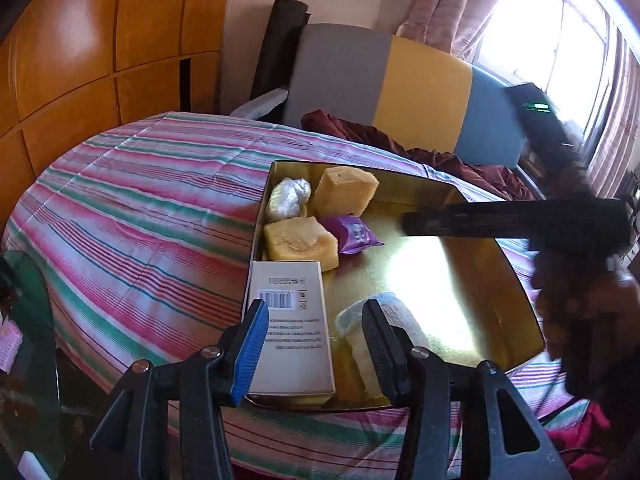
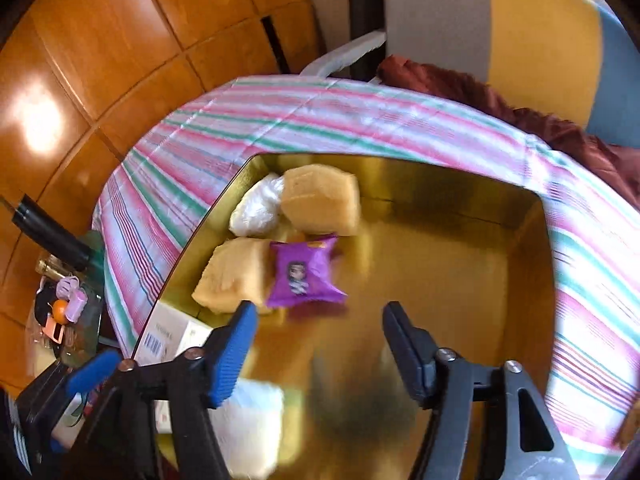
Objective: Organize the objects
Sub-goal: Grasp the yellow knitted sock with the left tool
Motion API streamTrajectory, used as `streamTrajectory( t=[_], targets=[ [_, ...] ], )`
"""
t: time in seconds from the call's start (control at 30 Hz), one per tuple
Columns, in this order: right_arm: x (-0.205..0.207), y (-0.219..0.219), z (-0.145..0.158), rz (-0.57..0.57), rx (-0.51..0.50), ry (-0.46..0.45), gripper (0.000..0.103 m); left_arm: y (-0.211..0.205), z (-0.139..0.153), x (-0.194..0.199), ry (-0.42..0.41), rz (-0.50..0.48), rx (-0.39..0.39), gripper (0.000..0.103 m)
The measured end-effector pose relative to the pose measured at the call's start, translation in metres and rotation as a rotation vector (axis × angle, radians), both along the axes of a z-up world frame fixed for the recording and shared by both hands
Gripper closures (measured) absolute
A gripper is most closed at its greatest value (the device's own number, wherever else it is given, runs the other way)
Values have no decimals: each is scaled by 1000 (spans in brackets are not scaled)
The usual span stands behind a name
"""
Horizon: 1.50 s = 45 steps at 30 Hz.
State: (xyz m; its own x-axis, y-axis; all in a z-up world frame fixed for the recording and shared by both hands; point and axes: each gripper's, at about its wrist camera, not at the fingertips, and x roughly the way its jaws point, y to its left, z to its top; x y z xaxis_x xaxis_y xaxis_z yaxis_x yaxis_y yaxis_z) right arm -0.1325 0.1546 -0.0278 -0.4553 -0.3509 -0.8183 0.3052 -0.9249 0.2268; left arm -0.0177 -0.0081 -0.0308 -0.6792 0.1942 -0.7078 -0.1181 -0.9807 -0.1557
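Resting in gold tray (image 2: pixel 536 248): glossy purple snack packet (image 2: pixel 306 276), cartoon face.

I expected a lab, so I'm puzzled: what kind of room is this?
Most likely a room in someone's home. A striped cloth covers the surface where the gold tray sits, pink curtains hang at a sunny window, and wooden wall panels stand behind.

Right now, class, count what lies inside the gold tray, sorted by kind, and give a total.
Inside the gold tray:
Yellow sponge blocks: 2
Purple snack packet: 1
White plastic bundle: 1
White barcoded box: 1
Pale cloth roll: 1
Total: 6
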Motion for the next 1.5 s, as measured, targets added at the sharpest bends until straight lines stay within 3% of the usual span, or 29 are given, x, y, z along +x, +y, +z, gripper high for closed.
streamTrajectory(
  t=[0.27, 0.43, 0.57, 0.67, 0.8, 1.03, 1.27, 1.37, 1.5],
  targets=[
    [53, 117, 35, -210, 49, 90, 19, 19, 5, 6, 15, -56, -18, 54],
    [87, 225, 42, -461, 70, 100, 19, 43, 12, 10, 34, -134, -41, 54],
    [118, 320, 44, -735, 63, 134, 18, 71, 18, 11, 47, -219, -60, 54],
    [147, 384, 32, -996, 26, 153, 17, 98, 22, 10, 46, -294, -76, 54],
    [180, 436, 13, -1226, -198, 118, 17, 146, 25, 9, 21, -407, -73, 54],
    [180, 439, 8, -1227, -253, 96, 16, 228, 30, 5, -41, -577, -14, 53],
    [191, 448, 1, -1252, -390, 104, 9, 308, 18, -3, -89, -698, -53, 52],
    [198, 454, -1, -1281, -443, 108, 7, 332, 10, -4, -91, -744, -67, 35],
    [196, 456, -5, -1270, -487, 97, 5, 362, 4, -11, -90, -790, -81, 31]
  ],
)
